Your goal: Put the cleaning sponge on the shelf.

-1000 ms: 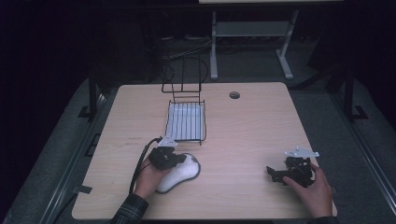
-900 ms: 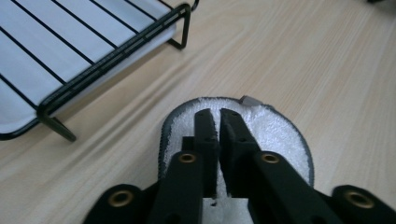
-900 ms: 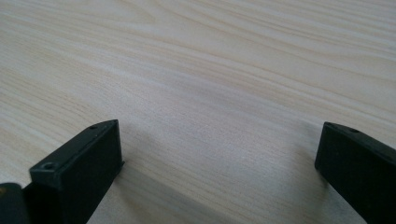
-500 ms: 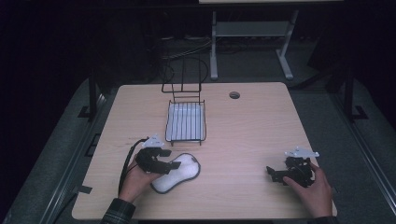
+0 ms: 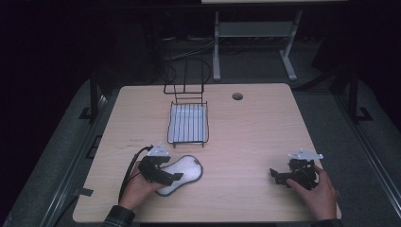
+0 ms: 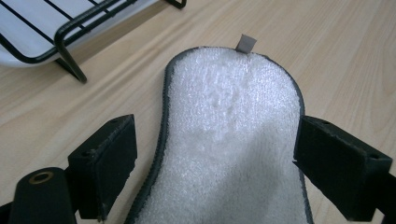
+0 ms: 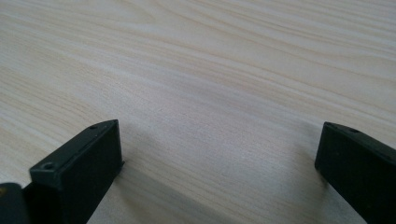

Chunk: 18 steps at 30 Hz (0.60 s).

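The left gripper's (image 6: 212, 163) two black padded fingers (image 6: 105, 165) stand spread apart, one on each side of a white terry-cloth pad with a dark grey stitched edge (image 6: 231, 135); neither finger touches its edge, so the fingers are released rather than grasping. The pad lies flat on the pale wood-grain surface (image 6: 327, 51), and a small grey tag (image 6: 245, 44) sticks out at its far end. Beyond it, to the upper left of the left gripper view, stands a black wire rack with a white tray under its bars (image 6: 56, 28).

In the high view, the left gripper (image 5: 171, 177) sits over the near end of the pad (image 5: 187, 169), held by the person's left hand (image 5: 137, 187), with a black cable looping back from it. The rack (image 5: 188, 124) stands just beyond the pad, near the middle of the surface (image 5: 255, 127).

The right gripper's (image 7: 219, 161) fingers (image 7: 81, 165) are likewise spread wide, released, with bare wood between them. In the high view this gripper (image 5: 279, 175) rests low near the right front of the surface, in the person's right hand (image 5: 319, 189), well apart from the pad.
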### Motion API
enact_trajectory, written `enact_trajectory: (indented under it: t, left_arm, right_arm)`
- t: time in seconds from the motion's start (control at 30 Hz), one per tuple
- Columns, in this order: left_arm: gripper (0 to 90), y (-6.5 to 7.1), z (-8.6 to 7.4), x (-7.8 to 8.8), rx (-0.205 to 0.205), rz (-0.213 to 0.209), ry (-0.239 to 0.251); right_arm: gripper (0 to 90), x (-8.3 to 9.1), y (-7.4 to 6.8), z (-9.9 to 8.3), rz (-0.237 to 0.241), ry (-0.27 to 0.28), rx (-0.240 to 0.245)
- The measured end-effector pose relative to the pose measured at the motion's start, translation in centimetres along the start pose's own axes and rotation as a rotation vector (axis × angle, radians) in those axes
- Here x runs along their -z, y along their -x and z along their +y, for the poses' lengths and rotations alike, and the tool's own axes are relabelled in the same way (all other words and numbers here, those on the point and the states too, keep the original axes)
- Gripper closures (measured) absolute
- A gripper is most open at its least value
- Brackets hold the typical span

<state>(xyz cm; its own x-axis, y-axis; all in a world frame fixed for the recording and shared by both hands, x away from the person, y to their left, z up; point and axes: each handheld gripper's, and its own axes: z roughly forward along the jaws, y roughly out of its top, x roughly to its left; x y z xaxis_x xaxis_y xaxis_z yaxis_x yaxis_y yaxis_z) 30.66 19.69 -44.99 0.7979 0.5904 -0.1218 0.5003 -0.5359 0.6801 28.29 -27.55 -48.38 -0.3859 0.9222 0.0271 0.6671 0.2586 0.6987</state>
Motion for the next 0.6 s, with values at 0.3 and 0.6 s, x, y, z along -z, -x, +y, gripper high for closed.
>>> enact_trajectory:
  t: [0.3, 0.6]
  left_arm:
    - [12.8, 0.3, -0.3, -0.8, -0.022, 0.012, -0.04]
    - [12.8, 0.3, -0.6, -1.2, -0.017, 0.008, -0.052]
  right_arm:
    - [0.2, 0.0, 0.0, 0.0, 0.0, 0.0, 0.0]
    - [0.2, 0.0, 0.0, 0.0, 0.0, 0.0, 0.0]
